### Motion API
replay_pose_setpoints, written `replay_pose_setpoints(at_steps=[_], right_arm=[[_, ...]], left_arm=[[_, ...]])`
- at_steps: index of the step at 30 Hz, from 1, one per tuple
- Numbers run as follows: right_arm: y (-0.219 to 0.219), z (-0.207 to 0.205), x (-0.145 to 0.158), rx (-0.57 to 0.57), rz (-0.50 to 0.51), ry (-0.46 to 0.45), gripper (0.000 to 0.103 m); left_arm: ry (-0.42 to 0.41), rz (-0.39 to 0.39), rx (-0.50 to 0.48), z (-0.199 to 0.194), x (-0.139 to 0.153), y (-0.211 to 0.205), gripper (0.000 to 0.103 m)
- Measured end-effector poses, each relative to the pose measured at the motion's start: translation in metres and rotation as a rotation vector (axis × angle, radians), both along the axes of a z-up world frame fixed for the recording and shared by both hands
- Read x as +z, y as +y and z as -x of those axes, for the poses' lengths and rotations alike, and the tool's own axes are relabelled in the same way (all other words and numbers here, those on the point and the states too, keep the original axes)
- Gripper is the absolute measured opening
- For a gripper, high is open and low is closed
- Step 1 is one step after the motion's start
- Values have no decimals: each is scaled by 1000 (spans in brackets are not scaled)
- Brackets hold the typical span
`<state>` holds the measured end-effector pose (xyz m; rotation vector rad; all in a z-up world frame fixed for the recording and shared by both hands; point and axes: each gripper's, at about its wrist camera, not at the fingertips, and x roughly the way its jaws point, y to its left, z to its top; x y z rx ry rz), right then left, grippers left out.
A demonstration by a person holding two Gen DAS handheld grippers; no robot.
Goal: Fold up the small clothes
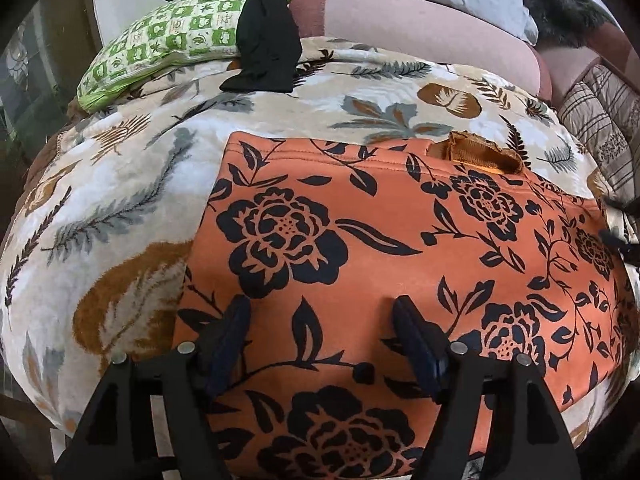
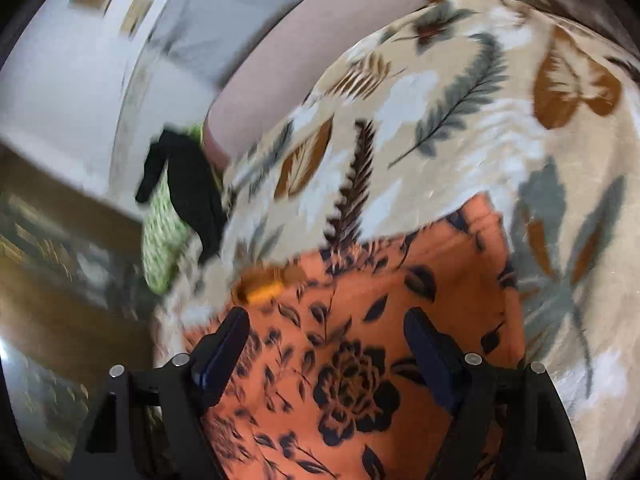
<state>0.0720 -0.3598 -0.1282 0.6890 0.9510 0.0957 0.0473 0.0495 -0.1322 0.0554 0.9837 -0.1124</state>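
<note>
Garment: an orange floral garment (image 1: 400,264) with black flower and leaf print lies spread flat on a leaf-patterned blanket (image 1: 120,208); the right wrist view shows it (image 2: 360,360) blurred.
Left gripper (image 1: 320,320): jaws spread wide, both fingers over the near part of the garment, nothing between them.
Right gripper (image 2: 326,332): jaws spread wide above the garment, gripping nothing; whether the tips touch the cloth cannot be told.
Only in the left wrist view: an orange ribbed trim (image 1: 486,154) turned up at the garment's far edge, sharp and clear; a striped cushion (image 1: 600,128) far right; a dark furry thing (image 1: 560,4) at the far right corner.
Both views: a black garment (image 1: 264,36) draped over a green checked pillow (image 1: 160,48), far left; a pink bolster (image 1: 420,16) behind the blanket.
Only in the right wrist view: brown wooden furniture (image 2: 60,220) at left, heavily blurred.
</note>
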Motion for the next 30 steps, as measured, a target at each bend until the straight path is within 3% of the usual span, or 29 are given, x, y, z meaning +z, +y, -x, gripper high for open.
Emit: replay_pose_setpoints(at_steps=[2,3,9,11,14,20,30], right_arm=[[-9,-1,-9,-58,-4,50,82],[-6,3,1,-91,-14,30,82],[54,52,62,-36,191,-118,82],[82,84,68,-26,282,-147,82],[110,128,59,-12,336,-167,82],[132,164,14,-21,233,-64,82],[134,183,15,-1,201,-92,82]], left_arm=[[7,-4,5,2,6,-1,75],[-3,-6,11,3,11,0,75],[-43,12,70,16,39,16,75],[-51,18,81,22,48,21,75],[-82,18,92,35,62,26,75],[-133,-10,103,62,87,34,75],[-175,-44,133,87,111,32,75]])
